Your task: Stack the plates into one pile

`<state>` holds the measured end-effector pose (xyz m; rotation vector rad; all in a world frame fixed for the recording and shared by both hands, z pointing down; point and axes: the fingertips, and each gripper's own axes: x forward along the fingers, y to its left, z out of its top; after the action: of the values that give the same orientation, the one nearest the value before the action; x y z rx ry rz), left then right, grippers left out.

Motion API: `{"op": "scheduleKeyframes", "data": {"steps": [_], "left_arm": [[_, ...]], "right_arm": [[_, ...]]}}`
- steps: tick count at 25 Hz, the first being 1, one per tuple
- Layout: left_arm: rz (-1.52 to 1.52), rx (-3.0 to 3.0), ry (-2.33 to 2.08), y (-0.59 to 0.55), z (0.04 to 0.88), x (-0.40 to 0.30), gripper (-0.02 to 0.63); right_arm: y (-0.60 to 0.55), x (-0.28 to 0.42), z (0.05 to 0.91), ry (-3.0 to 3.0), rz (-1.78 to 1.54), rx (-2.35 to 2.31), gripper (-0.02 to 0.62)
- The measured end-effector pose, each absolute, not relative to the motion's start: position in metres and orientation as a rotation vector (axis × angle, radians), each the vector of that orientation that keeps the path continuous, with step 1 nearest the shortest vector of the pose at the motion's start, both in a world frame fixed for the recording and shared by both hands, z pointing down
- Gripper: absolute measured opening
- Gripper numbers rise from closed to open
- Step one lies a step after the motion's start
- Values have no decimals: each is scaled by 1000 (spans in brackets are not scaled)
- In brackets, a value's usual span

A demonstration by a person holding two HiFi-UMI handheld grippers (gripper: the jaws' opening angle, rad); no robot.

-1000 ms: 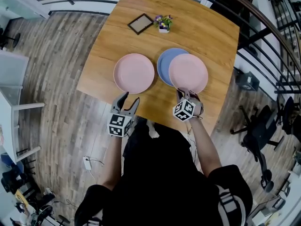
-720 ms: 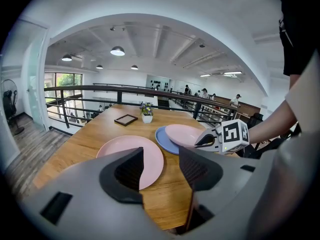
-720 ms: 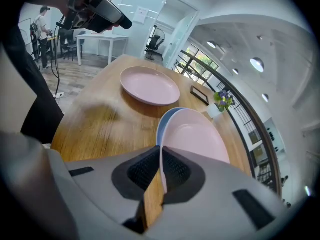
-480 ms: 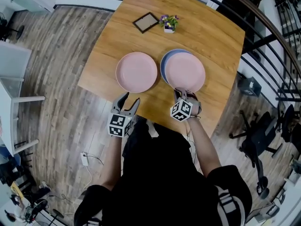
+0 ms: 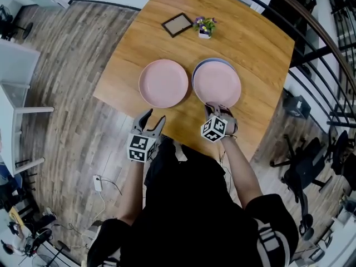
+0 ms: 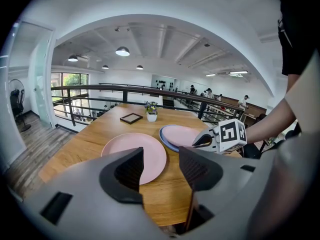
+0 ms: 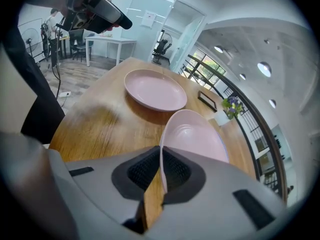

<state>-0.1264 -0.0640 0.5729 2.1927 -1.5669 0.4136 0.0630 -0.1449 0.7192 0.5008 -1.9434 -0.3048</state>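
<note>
In the head view, the wooden worktop (image 5: 133,54) carried a free pink plate (image 5: 163,83). At its three o'clock, just beside it, sat a blue plate (image 5: 195,75). The held pink plate (image 5: 217,85) lay over nearly all of the blue one, whose rim showed only from nine to twelve o'clock. The right claw (image 5: 216,108) gripped the held plate's rim at six o'clock. The left claw (image 5: 149,119) hung off the worktop's near edge, at seven o'clock of the free plate. A picture frame (image 5: 177,24) and a small flower pot (image 5: 205,28) stood towards twelve o'clock.

In the left gripper view, the left claw's jaws stood wide apart with nothing between them. The free pink plate (image 6: 156,151) lay ahead, and the right claw (image 6: 200,141) was at two o'clock on the stacked pair.

In the right gripper view, the right claw's jaws were nearly together, pinching the rim of the held pink plate (image 7: 196,133). The free plate (image 7: 155,90) lay at twelve o'clock.
</note>
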Motion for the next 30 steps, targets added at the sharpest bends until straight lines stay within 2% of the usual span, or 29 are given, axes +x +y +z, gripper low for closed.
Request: {"op": "scheduleKeyframes", "data": {"steps": [18,30], "left_arm": [[406,2153,-1570,-55,581,-114,236],[380,2133,-1599,-45,582,-121,236]], "right_arm": [[-153,65,740,-1917,-313,482,31],[-156,63,737,-1919,-300,531,121]]}}
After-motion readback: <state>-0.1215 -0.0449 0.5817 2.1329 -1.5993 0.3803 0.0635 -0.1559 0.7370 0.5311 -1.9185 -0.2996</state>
